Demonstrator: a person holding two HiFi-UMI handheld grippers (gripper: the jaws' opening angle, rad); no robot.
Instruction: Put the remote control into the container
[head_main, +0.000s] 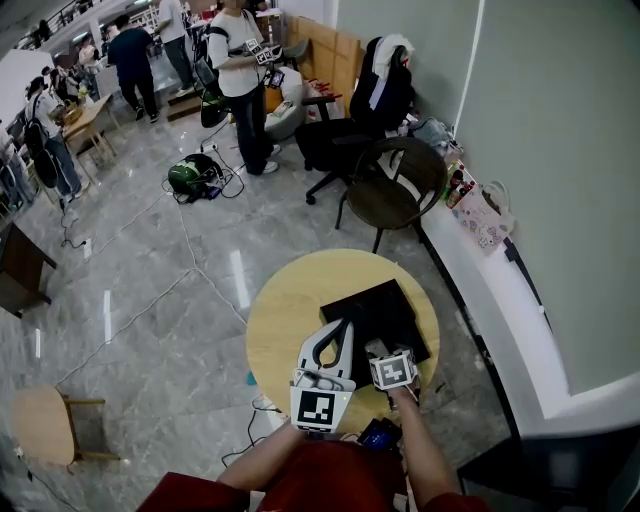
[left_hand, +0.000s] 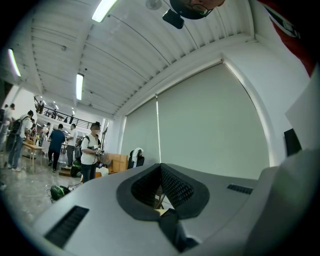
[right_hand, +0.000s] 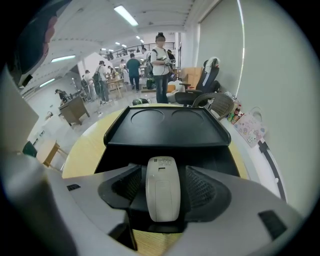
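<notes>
On the round wooden table (head_main: 285, 310) lies a black tray-like container (head_main: 385, 310) with two round recesses (right_hand: 167, 125). My right gripper (right_hand: 162, 172) is shut on a pale grey remote control (right_hand: 162, 192), back side up, held lengthwise between the dark pads just short of the container's near rim. In the head view the right gripper (head_main: 377, 348) hovers over the container's near edge. My left gripper (head_main: 345, 325) is beside it at the left, tilted up toward the wall. Its jaws meet at the tips (left_hand: 161, 167) with nothing between them.
A brown chair (head_main: 395, 185) and a black office chair (head_main: 350, 120) stand beyond the table. A white ledge (head_main: 490, 290) with small items runs along the right wall. People stand far back; a green bag (head_main: 190, 178) and cables lie on the floor. A small stool (head_main: 45, 425) is at left.
</notes>
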